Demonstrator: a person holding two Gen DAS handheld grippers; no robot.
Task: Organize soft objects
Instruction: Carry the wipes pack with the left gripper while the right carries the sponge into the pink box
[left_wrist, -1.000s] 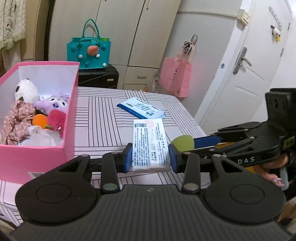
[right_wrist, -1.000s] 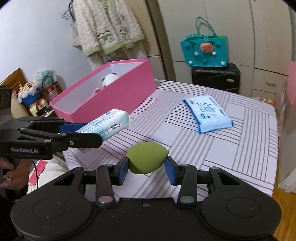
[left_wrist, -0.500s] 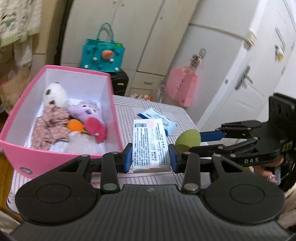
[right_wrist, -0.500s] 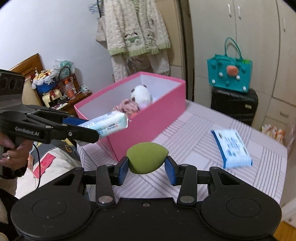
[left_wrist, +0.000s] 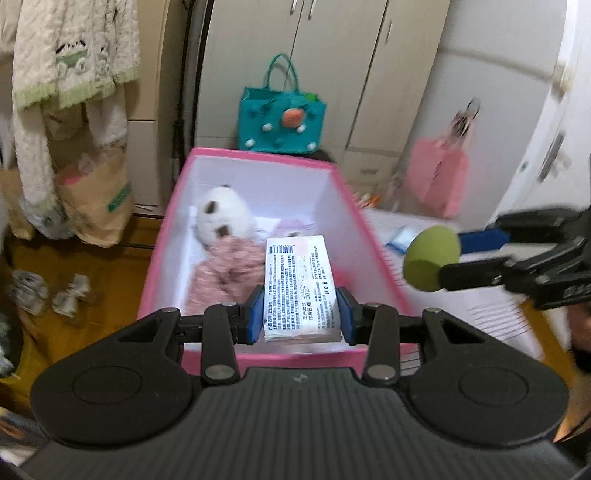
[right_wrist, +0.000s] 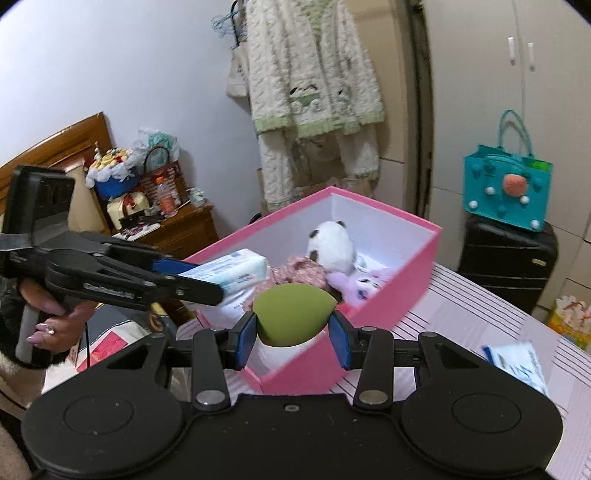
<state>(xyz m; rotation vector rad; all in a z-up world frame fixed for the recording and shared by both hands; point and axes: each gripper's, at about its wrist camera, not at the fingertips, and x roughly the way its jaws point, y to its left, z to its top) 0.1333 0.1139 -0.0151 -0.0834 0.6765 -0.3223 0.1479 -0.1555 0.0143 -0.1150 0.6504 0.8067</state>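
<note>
Pink box (left_wrist: 369, 236) holds plush panda (left_wrist: 223, 218).

Pink box (left_wrist: 373, 258), olive-green sponge (right_wrist: 291, 314), teal bag (left_wrist: 282, 123), perhaps floral pink cloth (left_wrist: 229, 266), striped tabletop (right_wrist: 480, 325).

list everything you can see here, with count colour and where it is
box: 1, pink outside, white inside, on the table
panda plush: 1, white and black, in the box
floral cloth: 1, pink, in the box
purple plush: 1, in the box
wipes pack: 1, white, in the left gripper over the box
sponge: 1, green, in the right gripper at the box's edge
blue pack: 1, blue and white, on the table
table: 1, striped cloth
tote: 1, teal, on a black suitcase
pink bag: 1, hanging by the door
robe: 1, cream and green, hanging
left gripper: jaws shut on the pack
right gripper: jaws shut on the sponge
hand: 1, holding the left gripper
</note>
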